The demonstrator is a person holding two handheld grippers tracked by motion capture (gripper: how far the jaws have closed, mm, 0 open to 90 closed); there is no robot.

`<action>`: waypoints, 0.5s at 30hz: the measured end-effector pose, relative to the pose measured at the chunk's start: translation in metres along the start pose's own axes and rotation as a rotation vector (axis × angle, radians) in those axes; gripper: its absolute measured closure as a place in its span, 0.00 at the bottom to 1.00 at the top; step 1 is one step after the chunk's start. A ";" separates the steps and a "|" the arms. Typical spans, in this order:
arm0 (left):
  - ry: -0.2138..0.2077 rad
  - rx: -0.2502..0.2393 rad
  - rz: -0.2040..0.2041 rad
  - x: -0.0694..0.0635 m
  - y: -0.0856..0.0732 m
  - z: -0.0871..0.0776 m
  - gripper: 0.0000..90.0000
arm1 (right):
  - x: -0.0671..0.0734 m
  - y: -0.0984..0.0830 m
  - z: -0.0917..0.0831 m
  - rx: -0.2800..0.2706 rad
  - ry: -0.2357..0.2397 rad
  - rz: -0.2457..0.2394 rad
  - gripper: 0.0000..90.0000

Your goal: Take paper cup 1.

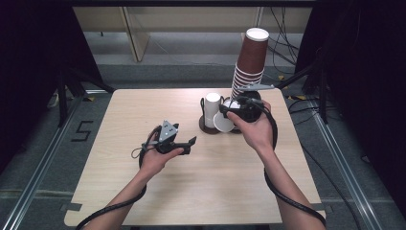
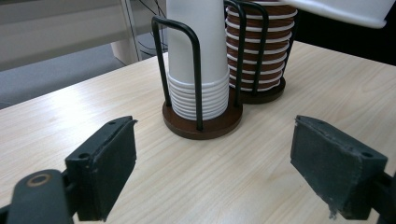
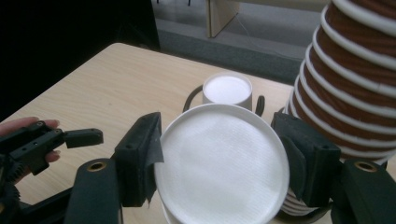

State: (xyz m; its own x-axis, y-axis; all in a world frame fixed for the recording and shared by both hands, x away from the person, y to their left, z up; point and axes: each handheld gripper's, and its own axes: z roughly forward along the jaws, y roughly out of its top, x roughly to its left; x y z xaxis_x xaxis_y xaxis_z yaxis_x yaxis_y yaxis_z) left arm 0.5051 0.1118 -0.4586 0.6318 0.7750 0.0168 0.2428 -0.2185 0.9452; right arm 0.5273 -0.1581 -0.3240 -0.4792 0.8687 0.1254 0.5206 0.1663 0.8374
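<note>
My right gripper (image 1: 225, 114) is shut on a white paper cup (image 1: 223, 122), held just in front of the black wire cup holder (image 1: 207, 128). In the right gripper view the cup's flat round end (image 3: 222, 163) faces the camera, with a jaw pressed on each side. The holder carries a short stack of white cups (image 1: 212, 106) and a tall, leaning stack of brown cups (image 1: 250, 62). My left gripper (image 1: 190, 145) hovers open above the table's middle and has nothing between its pads (image 2: 107, 168). It points at the white stack (image 2: 196, 60) and brown stack (image 2: 261, 51).
The light wooden table (image 1: 143, 115) has bare room to the left and front. Its far edge lies behind the holder. Black cables trail from both grippers along the forearms. Metal frame posts stand on the floor at both sides.
</note>
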 end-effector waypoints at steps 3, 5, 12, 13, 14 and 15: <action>-0.001 -0.011 0.008 0.000 -0.001 -0.007 0.16 | -0.005 -0.008 0.000 0.006 0.009 0.029 0.40; 0.000 -0.014 0.021 0.000 -0.002 -0.012 0.16 | -0.008 -0.010 0.001 0.008 0.019 0.031 0.40; -0.009 -0.024 0.022 -0.002 -0.012 -0.027 0.16 | -0.024 -0.031 0.005 0.033 0.043 0.146 0.40; -0.009 -0.024 0.022 -0.002 -0.012 -0.027 0.16 | -0.026 -0.034 0.006 0.034 0.062 0.170 0.40; -0.010 -0.026 0.021 -0.002 -0.013 -0.028 0.16 | -0.026 -0.034 0.006 0.034 0.062 0.170 0.40; -0.016 -0.026 0.020 -0.003 -0.016 -0.031 0.16 | -0.030 -0.040 0.009 0.039 0.081 0.189 0.40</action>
State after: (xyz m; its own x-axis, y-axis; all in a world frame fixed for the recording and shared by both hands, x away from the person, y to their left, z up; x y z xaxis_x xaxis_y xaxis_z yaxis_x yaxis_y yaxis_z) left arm 0.4767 0.1315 -0.4638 0.6480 0.7610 0.0308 0.2106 -0.2179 0.9530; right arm 0.5271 -0.1872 -0.3661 -0.4247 0.8460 0.3224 0.6327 0.0227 0.7740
